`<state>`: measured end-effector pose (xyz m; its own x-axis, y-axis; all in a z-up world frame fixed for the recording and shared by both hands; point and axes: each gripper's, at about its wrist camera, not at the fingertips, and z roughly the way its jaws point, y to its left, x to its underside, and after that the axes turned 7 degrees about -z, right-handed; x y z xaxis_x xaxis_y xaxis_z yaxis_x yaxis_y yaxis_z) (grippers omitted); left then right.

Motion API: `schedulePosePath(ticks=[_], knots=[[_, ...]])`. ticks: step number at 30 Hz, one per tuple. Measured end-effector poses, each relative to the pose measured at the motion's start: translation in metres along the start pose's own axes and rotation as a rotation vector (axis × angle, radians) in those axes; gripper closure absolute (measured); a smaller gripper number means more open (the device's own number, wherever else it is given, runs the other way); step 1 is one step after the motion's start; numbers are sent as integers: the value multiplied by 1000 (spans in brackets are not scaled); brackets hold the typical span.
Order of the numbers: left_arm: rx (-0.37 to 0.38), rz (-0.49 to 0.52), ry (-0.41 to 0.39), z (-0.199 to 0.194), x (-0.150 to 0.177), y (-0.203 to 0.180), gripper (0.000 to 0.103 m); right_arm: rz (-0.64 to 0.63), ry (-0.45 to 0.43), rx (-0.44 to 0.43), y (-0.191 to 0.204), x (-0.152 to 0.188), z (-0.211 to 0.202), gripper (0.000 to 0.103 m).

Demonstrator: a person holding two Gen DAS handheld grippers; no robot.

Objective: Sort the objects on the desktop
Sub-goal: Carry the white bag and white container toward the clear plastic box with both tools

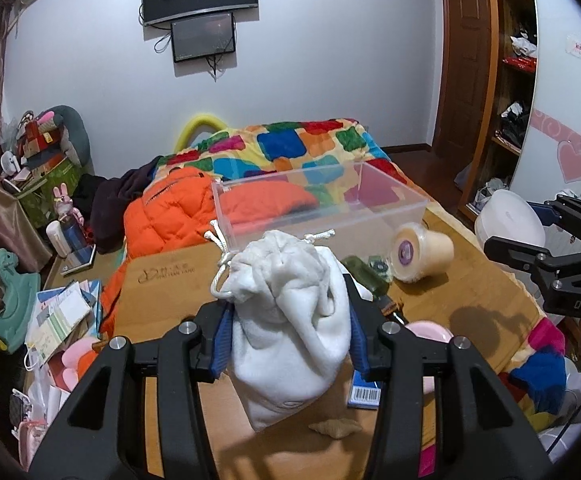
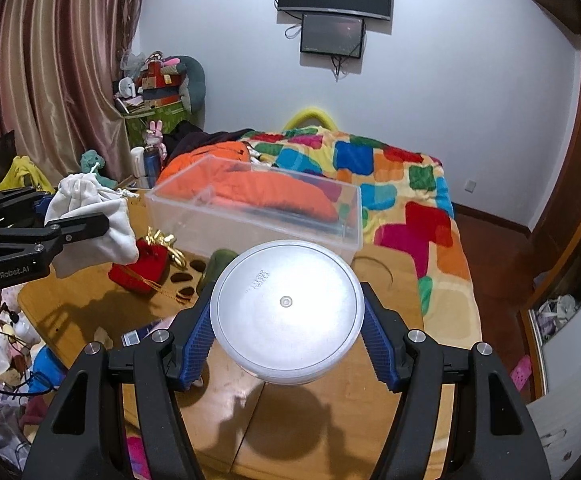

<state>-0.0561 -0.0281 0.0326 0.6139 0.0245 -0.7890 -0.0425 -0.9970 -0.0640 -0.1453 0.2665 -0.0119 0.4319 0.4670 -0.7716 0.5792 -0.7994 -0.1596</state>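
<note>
In the left wrist view, a white pouch (image 1: 290,320) is clamped between the blue pads (image 1: 222,344) of the left gripper (image 1: 288,340) and is held above the wooden board (image 1: 170,288). A clear bin (image 1: 318,204) is seen beyond it at the board's far edge. A cup (image 1: 422,254) lies on its side just right of the bin, with a dark green object (image 1: 364,276) beside it. A small tan piece (image 1: 334,427) lies under the pouch. The right gripper (image 1: 550,248) is seen at the right edge, with a white tub (image 1: 506,224) in it.

In the right wrist view, the tub (image 2: 288,312) is gripped at its sides by the right gripper (image 2: 288,340), its flat base facing the camera, above the board (image 2: 330,420). The bin (image 2: 250,208) stands just behind it. A red gift box (image 2: 142,266) with gold ribbon sits on the board to the left. The left gripper (image 2: 50,232) is seen at the left, closed on the pouch (image 2: 90,216).
</note>
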Motion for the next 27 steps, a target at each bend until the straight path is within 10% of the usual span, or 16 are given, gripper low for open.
schedulePosePath(ticks=[27], knots=[[65, -10, -11, 56, -91, 20, 56, -36, 2, -51, -31, -80, 79, 41]])
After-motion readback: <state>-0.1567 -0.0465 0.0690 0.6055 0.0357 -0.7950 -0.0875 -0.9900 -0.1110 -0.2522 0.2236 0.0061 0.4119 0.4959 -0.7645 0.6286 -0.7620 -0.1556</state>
